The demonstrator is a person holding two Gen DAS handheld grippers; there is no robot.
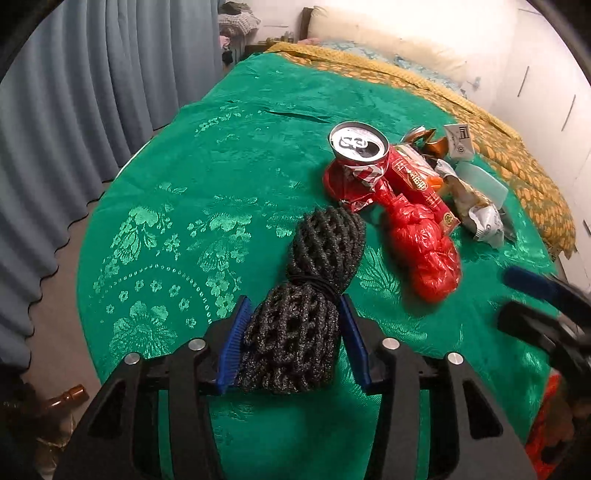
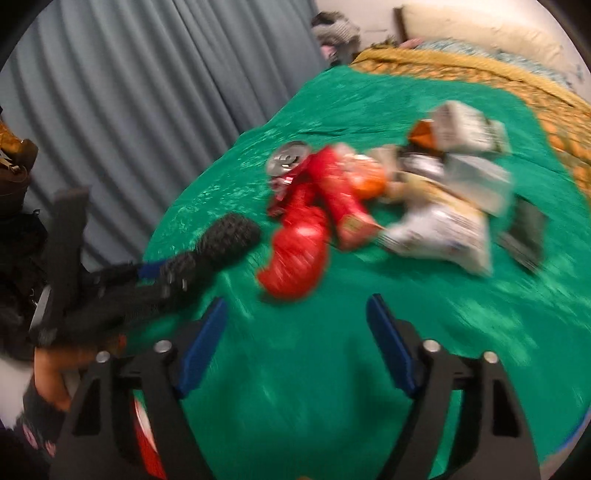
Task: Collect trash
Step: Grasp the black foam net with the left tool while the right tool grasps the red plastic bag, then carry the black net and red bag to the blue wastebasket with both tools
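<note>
A black foam net (image 1: 314, 273), tied in the middle with a band, lies on the green cloth (image 1: 207, 177). My left gripper (image 1: 294, 306) is shut on its near half, both blue pads against its sides. Behind it lie a crushed red can (image 1: 358, 147), a red plastic bag (image 1: 421, 243), a red wrapper (image 1: 417, 181) and a silver-white wrapper (image 1: 480, 218). The right wrist view is blurred. In it my right gripper (image 2: 295, 301) stands open over bare cloth, just short of the red bag (image 2: 295, 251). The left gripper (image 2: 147, 273) with the net (image 2: 229, 236) shows at the left.
Grey-blue curtains (image 1: 74, 110) hang close along the left, with floor below the cloth's rounded edge. A yellow patterned bedcover (image 1: 517, 166) and a pillow (image 1: 388, 33) lie behind. A white paper box (image 1: 460, 142) and a clear plastic piece (image 1: 484, 181) sit in the pile.
</note>
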